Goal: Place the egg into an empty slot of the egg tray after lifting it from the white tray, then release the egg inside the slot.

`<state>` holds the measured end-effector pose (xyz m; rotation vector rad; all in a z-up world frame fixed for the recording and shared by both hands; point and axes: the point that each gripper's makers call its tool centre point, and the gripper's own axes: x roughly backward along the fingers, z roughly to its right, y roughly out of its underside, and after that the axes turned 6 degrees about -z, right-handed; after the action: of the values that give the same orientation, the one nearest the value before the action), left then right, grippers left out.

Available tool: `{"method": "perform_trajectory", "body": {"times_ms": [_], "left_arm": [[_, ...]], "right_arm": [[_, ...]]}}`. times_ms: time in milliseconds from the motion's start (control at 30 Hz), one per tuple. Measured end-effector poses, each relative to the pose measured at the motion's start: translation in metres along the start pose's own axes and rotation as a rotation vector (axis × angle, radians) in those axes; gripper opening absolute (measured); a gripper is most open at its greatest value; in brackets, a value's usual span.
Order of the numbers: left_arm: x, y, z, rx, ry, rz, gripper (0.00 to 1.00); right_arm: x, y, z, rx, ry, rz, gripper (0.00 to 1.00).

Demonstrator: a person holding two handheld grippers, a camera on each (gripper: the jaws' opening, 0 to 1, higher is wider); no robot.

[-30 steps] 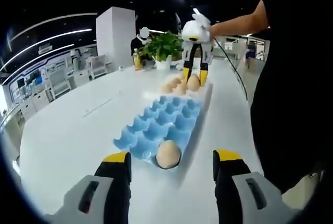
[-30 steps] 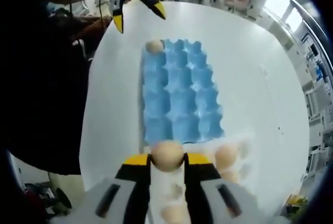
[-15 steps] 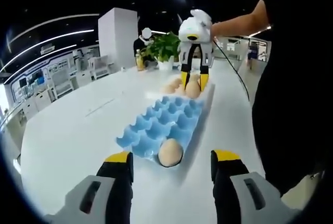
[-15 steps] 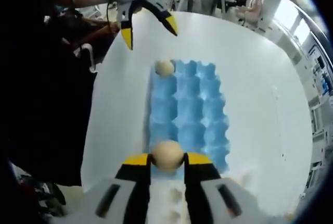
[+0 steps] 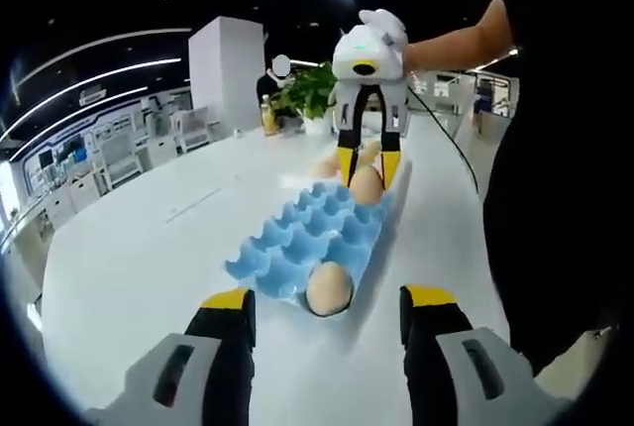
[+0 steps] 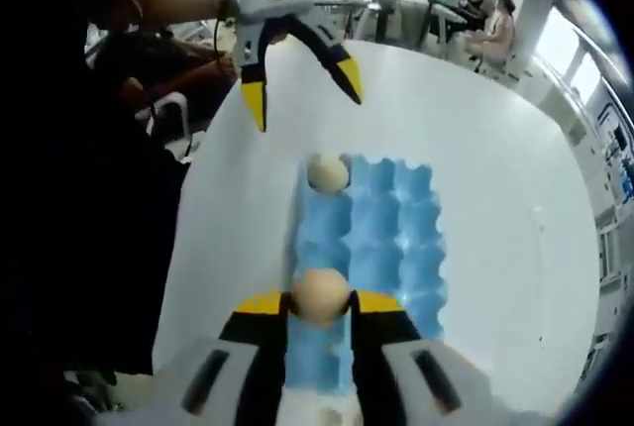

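Blue egg tray: lying under right claw, slots empty.
Right claw: pinching egg, carrying it over a slot.
Left claw: hovering spread, idle beside the filled slot.

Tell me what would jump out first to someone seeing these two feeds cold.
Probably the egg pinched between the right gripper's yellow-tipped jaws, hanging over the near end of the blue egg tray on the white table. Next, the lone egg in the tray, seated in a corner slot at the far end. Above it hovers the left gripper, jaws spread and holding nothing.
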<state>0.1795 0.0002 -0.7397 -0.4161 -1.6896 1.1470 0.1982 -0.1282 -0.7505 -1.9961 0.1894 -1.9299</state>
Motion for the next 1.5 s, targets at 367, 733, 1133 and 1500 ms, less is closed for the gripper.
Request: {"method": "perform_trajectory", "body": {"times_ms": [367, 733, 1133, 1500], "left_arm": [[0.001, 0.002, 0.001, 0.012, 0.005, 0.010, 0.58], [-0.001, 0.002, 0.001, 0.013, 0.004, 0.009, 0.58], [-0.001, 0.001, 0.002, 0.018, 0.008, 0.018, 0.56], [0.002, 0.002, 0.001, 0.015, 0.007, 0.011, 0.55]], "right_arm": [[-0.014, -0.021, 0.000, 0.036, -0.014, 0.014, 0.24], [-0.027, -0.040, 0.002, 0.055, -0.028, 0.031, 0.24], [-0.048, -0.049, 0.005, 0.075, -0.049, 0.024, 0.24], [-0.060, -0.045, 0.006, 0.077, -0.067, -0.001, 0.24]]}}
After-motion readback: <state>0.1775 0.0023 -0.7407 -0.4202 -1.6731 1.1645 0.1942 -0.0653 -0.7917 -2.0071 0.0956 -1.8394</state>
